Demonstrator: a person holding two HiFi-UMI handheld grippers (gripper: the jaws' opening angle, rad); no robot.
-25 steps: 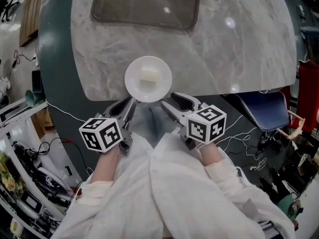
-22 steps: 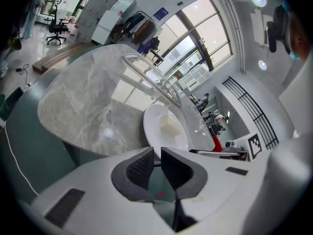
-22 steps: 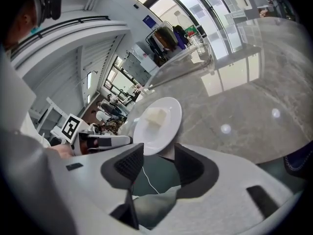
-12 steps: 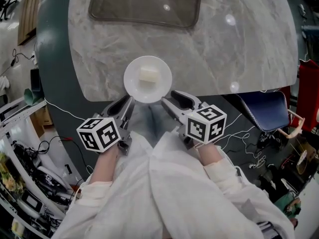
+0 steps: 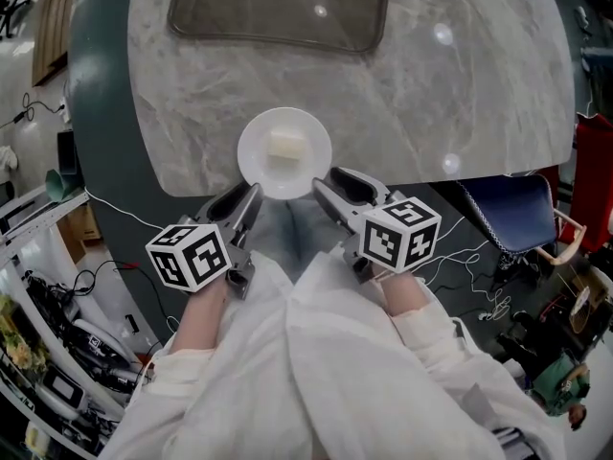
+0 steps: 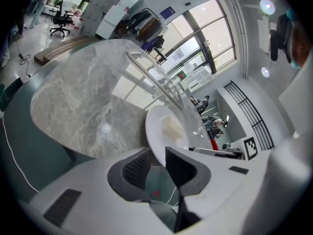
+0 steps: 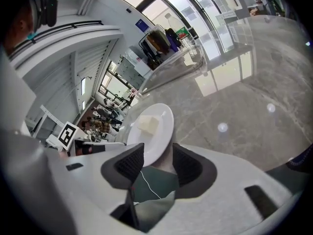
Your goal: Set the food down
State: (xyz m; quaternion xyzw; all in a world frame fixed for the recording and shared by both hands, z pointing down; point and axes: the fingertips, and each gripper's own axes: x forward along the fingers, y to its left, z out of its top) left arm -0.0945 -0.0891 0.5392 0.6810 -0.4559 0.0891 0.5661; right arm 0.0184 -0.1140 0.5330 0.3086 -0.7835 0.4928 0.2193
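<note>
A white plate carrying a pale cube of food lies at the near edge of the marble table, its near rim slightly past the edge. My left gripper is at the plate's near-left rim and is shut on it; the left gripper view shows the plate pinched in my left gripper, with the food beyond. My right gripper is at the near-right rim. In the right gripper view the plate reaches into my right gripper, whose jaws stand apart.
A dark brownish tray lies at the table's far side. A blue chair stands right of me, with cables on the floor around it. Shelves with clutter fill the left. The person's white sleeves cover the lower middle.
The plate has stayed at the table's near edge. My right gripper has shifted slightly up and to the right. The left gripper has barely moved.
</note>
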